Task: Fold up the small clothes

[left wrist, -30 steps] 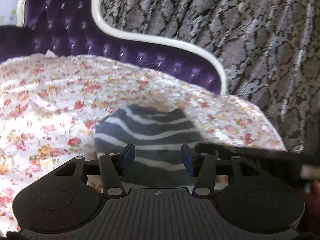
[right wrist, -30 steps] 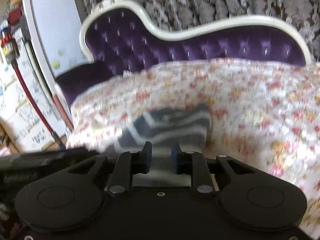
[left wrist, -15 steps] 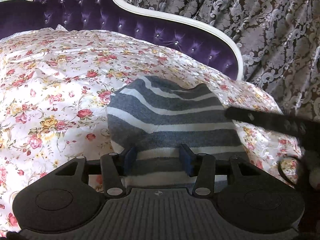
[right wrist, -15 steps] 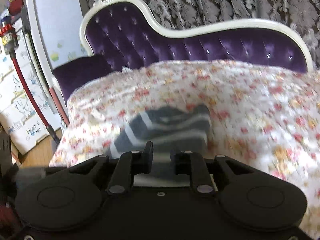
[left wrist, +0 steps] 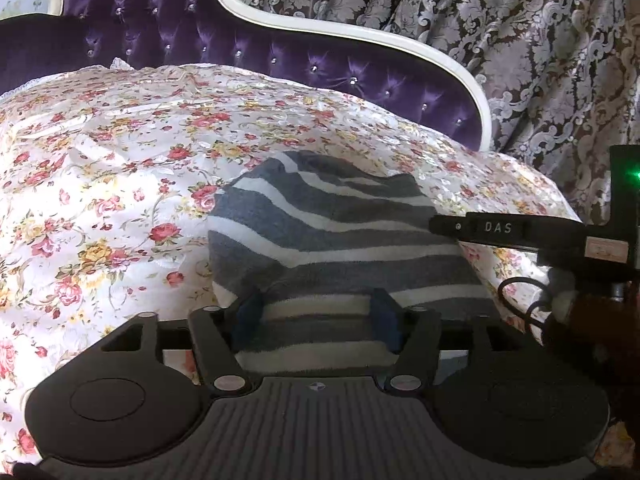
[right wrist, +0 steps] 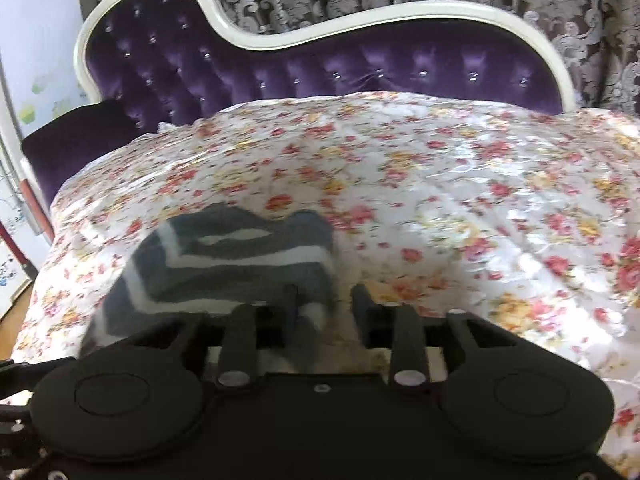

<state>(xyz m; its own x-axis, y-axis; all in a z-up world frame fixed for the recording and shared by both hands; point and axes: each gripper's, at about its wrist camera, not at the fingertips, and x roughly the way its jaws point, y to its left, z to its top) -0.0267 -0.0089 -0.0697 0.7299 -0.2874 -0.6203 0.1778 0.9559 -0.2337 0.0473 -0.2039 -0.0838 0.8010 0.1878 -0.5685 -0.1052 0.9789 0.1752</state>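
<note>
Your grey-and-white striped garment (left wrist: pixel 332 240) lies bunched in a soft mound on the floral sheet (left wrist: pixel 100 184), in the lower middle of the left wrist view. Its near hem runs right between the blue-padded fingers (left wrist: pixel 249 314) of your left gripper (left wrist: pixel 316 316). Those fingers stand wide apart with the cloth lying loosely in the gap, not pinched.

In the right wrist view the same garment (right wrist: pixel 236 264) sits at about 9 o'clock from the fingers, blurred, with its right edge reaching the left finger. The fingers of your right gripper (right wrist: pixel 324 304) are parted and hold nothing; the gap between them shows floral sheet (right wrist: pixel 460 208) and only the blurred edge of the cloth. Whether that left finger touches the fabric, you cannot tell from the blur.

In the left wrist view, your right gripper's black body (left wrist: pixel 520 236), marked "DAS", comes in from 3 o'clock, its tip at the garment's right edge. A green light (left wrist: pixel 632 178) glows on it at the frame's right border, and a black cable (left wrist: pixel 516 300) loops beneath it.

The sheet covers a purple tufted chaise with a white curved frame (right wrist: pixel 360 16) at 12 o'clock. Behind that hangs a dark damask curtain (left wrist: pixel 540 40) with a silver pattern. At 9 o'clock in the right wrist view a pale wall (right wrist: pixel 36 40) shows.
</note>
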